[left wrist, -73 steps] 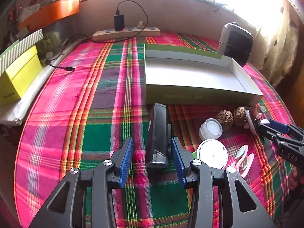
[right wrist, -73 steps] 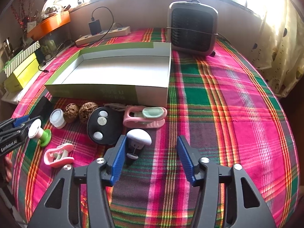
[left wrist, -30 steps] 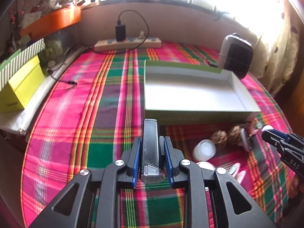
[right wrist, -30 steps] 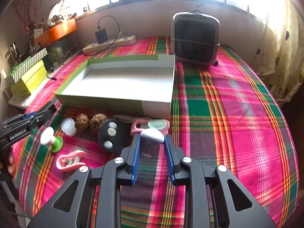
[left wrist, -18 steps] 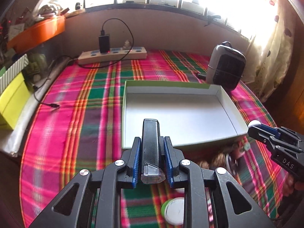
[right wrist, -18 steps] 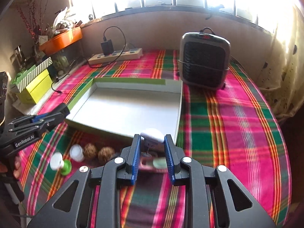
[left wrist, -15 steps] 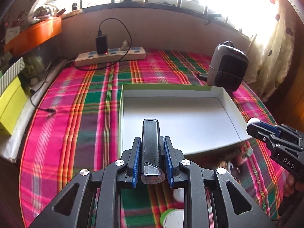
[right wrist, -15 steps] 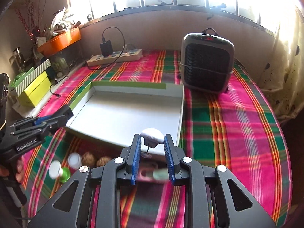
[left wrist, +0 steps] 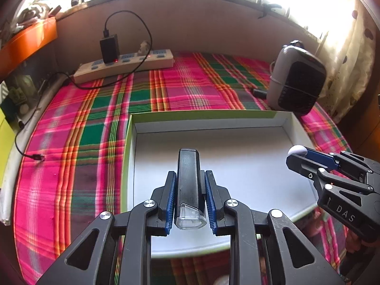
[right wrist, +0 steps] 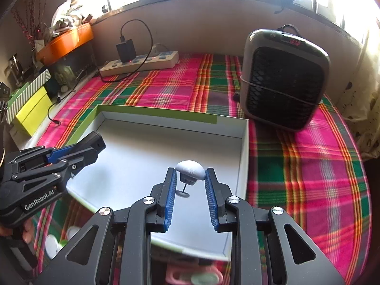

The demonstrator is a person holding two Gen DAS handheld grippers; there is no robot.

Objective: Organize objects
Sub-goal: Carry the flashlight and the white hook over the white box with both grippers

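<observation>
Jaws of left gripper clamped on a black bar-shaped device, clear tip toward the camera, held above the near-left part of the open white box. Jaws of right gripper narrow, gripping a white mushroom-shaped knob, held above the box's near-right part. Farther back on the plaid cloth: power strip at far left, small heater at far right.

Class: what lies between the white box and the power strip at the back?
Only bare plaid cloth separates the white box from the power strip; both wrist views show it.
</observation>
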